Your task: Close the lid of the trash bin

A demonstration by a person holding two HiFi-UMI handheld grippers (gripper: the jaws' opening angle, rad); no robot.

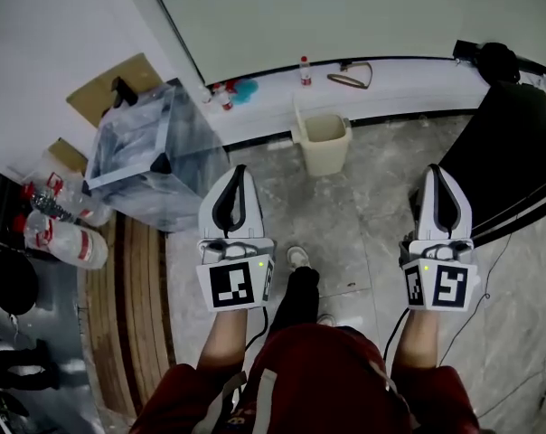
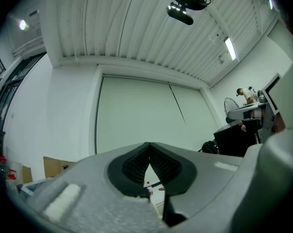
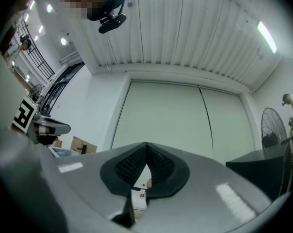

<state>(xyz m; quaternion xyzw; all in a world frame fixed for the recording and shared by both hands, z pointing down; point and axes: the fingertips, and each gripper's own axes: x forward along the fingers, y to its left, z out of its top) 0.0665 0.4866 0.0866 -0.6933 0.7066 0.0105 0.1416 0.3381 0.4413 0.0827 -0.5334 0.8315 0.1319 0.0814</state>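
Grey stone floor (image 1: 363, 233) fills the head view, and only there does the trash bin (image 1: 324, 147) show. It is cream and stands by the white ledge, well ahead of both grippers, its top open with pale inner walls in sight and a thin flap upright at its back-left rim. Left of it sits a clear box (image 1: 146, 152) lined with crumpled plastic; what it holds I cannot tell. Both gripper views tilt up at ribbed ceiling and a pale wall panel instead, the right one also catching a fan (image 3: 271, 130). Left gripper (image 1: 238, 172) and right gripper (image 1: 434, 172) each have their jaws closed together on nothing, with a small bottle (image 1: 305, 70) glimpsed beyond them.
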